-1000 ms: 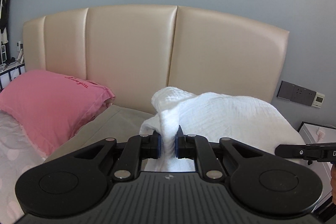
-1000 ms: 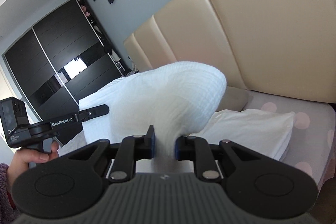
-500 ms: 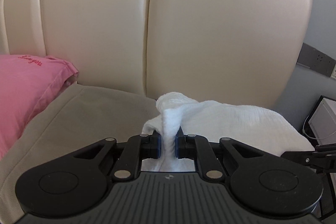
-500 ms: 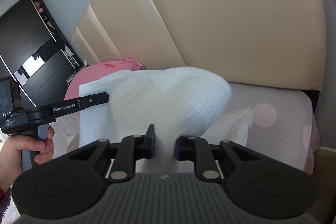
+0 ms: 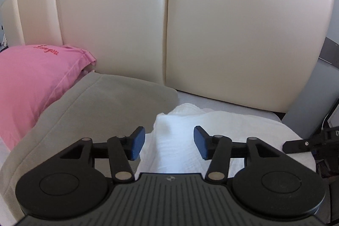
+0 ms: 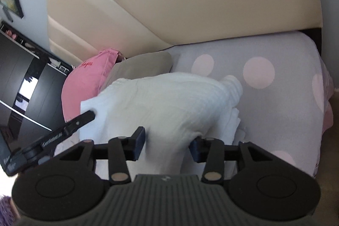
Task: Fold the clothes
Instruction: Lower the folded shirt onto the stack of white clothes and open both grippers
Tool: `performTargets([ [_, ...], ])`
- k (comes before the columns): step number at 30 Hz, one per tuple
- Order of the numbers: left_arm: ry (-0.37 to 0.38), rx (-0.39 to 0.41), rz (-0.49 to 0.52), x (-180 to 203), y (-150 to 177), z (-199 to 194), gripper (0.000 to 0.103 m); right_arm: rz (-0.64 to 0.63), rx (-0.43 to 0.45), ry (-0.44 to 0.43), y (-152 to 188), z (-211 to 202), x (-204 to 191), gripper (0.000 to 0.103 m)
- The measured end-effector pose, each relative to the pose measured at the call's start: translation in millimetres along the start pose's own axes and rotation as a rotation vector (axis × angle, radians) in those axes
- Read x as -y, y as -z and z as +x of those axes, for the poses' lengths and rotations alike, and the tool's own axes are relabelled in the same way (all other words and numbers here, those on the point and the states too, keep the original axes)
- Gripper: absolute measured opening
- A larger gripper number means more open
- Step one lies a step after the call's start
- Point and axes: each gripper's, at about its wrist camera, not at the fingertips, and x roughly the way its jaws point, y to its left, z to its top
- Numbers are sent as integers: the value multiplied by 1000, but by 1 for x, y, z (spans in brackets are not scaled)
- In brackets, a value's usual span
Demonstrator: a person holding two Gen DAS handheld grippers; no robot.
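A white textured cloth (image 5: 222,126) lies bunched on the bed near the headboard. My left gripper (image 5: 169,142) is just above its near-left part. Its jaws are opening, and a ridge of the cloth rises between the blue pads (image 5: 137,143) without being pinched. In the right wrist view the same white cloth (image 6: 169,99) humps up on the dotted sheet. My right gripper (image 6: 167,145) is opening too, with a fold of cloth standing between its pads (image 6: 138,141). A finger of the left gripper (image 6: 84,118) sits at the cloth's left corner.
The cream padded headboard (image 5: 233,35) rises close behind. A pink pillow (image 5: 31,82) and a taupe pillow (image 5: 101,107) lie to the left. The grey sheet with pink dots (image 6: 258,73) ends at the bed's right edge. Dark wardrobe doors (image 6: 21,82) stand far left.
Both grippers came down to the bed with the white cloth pinched in them. Both then opened and let the cloth go, and it now rests on the sheet.
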Motion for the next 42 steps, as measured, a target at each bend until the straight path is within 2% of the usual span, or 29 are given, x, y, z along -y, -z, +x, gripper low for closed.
performTargets([
  [4,-3,-35,-1,0,10,-20,49,152,-37,-28,-6,3,16,49],
  [9,15,-99,-12,-1,31,-38,46,336,-34,-51,-10,5,38,49],
  [11,23,-120,-16,-2,43,-44,45,354,-8,-42,-14,5,39,49],
  [13,26,-130,-17,-4,52,-50,45,324,50,0,-21,-1,36,59],
  [15,35,-147,-17,-6,59,-52,45,301,57,-5,-27,-8,38,58],
  [17,20,-160,-27,-7,64,-55,45,291,-1,-47,-30,-6,36,57],
  [18,22,-166,-37,-7,67,-58,45,281,-12,-30,-29,-4,32,58],
  [20,27,-177,-52,-5,71,-65,45,236,-10,21,-28,2,24,56],
  [21,28,-181,-47,-4,73,-65,45,215,-10,43,-28,6,21,43],
  [22,29,-185,-41,-3,74,-65,45,189,0,53,-29,6,17,21],
  [23,27,-193,-33,-2,76,-65,45,160,13,62,-31,5,14,18],
  [25,19,-201,-26,0,78,-61,45,27,65,81,-35,0,-3,11],
  [28,4,-223,-45,-2,80,-47,43,-263,142,176,-35,-5,-39,9],
  [29,-3,-235,-61,-3,81,-40,43,-303,141,207,-34,0,-40,9],
  [32,-22,-263,-89,-8,80,-24,43,-344,107,284,-32,19,-33,9],
  [36,-6,-264,-102,-12,78,-24,43,-332,63,304,-22,35,-11,9],
  [38,-1,-256,-87,-11,78,-31,43,-343,65,301,-19,33,-8,14],
  [39,-1,-249,-78,-10,79,-36,43,-361,77,297,-18,28,-11,23],
  [40,0,-236,-75,-10,79,-42,43,-402,95,305,-16,20,-17,30],
  [42,1,-210,-69,-9,81,-54,44,-505,139,314,-7,0,-33,36],
])
